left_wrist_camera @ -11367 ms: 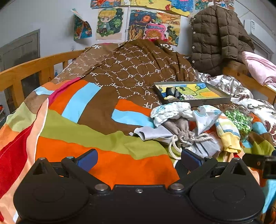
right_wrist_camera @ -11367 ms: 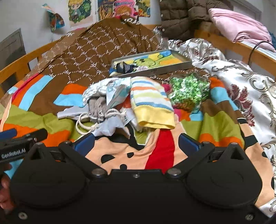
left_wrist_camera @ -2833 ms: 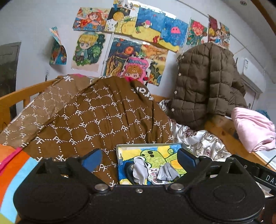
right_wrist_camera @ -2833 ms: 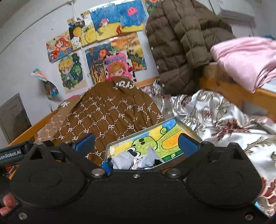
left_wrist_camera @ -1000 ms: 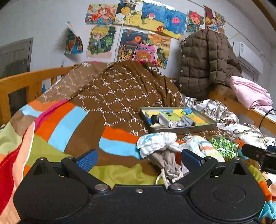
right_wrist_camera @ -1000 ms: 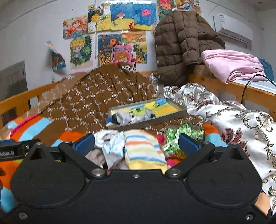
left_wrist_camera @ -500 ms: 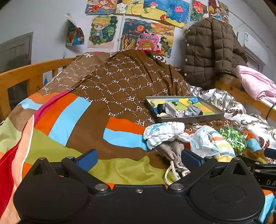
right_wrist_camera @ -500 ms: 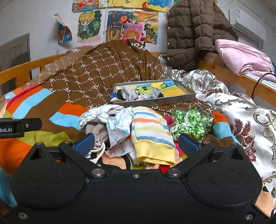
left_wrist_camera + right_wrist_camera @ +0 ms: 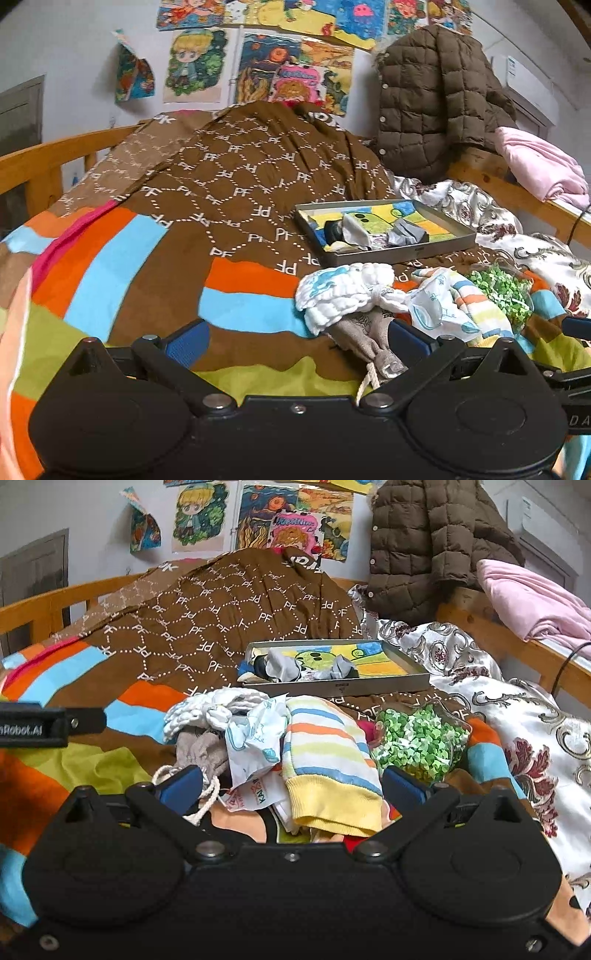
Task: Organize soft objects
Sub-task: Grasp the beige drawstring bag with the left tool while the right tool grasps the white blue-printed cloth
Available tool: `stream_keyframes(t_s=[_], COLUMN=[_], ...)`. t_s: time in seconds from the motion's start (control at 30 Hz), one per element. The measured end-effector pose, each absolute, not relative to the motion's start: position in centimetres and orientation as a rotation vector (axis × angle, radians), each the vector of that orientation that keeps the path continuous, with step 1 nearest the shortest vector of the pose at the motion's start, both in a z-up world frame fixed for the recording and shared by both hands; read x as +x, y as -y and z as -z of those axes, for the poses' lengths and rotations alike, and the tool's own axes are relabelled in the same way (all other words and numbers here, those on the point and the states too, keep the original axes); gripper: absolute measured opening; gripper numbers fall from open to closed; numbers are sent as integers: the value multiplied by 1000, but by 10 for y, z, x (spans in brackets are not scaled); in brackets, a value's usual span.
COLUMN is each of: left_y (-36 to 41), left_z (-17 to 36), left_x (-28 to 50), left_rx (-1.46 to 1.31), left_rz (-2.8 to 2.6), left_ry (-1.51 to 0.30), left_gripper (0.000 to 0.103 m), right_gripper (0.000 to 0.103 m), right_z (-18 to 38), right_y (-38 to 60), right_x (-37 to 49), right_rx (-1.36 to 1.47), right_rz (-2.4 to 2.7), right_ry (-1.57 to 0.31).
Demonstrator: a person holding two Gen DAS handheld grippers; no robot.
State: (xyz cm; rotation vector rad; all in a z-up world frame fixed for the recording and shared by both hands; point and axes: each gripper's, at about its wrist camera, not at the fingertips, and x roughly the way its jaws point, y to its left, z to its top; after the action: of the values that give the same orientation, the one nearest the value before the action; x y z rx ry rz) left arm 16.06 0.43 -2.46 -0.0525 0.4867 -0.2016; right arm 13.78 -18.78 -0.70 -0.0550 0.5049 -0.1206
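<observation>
Just ahead of the right gripper, spread wide and empty: striped yellow-cuffed sock, rumpled. Left gripper likewise spread; beige drawstring pouch by its right finger.

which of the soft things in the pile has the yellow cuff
The striped sock, banded orange, blue and pale green; the white quilted cloth and taupe drawstring pouch beside it have no yellow.

Soft clothes pile before tray holding socks.

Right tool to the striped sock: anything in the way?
Nothing visible. The right tool is open, and the striped sock lies directly between its fingers on top of the pile, with its yellow cuff nearest. The white printed cloth lies beside it.
</observation>
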Motion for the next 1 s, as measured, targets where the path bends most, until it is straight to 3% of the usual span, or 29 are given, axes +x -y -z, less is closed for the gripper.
stream_keyframes(t_s=[0.5, 0.77, 0.93, 1.0], left_y=[22, 22, 21, 22], left_z=[50, 60, 64, 64], left_x=[200, 216, 225, 227], left_rx=[66, 2, -27, -21], left_rz=[394, 490, 531, 546], left_ry=[-506, -563, -608, -617], left_gripper=[102, 100, 90, 87], right_gripper=[102, 102, 89, 78], right_z=[25, 36, 41, 46], right_y=[197, 190, 178, 174], right_x=[178, 190, 195, 200], right_rx=[-181, -287, -367, -400], right_rz=[98, 70, 35, 23], right_ry=[-529, -507, -485, -507])
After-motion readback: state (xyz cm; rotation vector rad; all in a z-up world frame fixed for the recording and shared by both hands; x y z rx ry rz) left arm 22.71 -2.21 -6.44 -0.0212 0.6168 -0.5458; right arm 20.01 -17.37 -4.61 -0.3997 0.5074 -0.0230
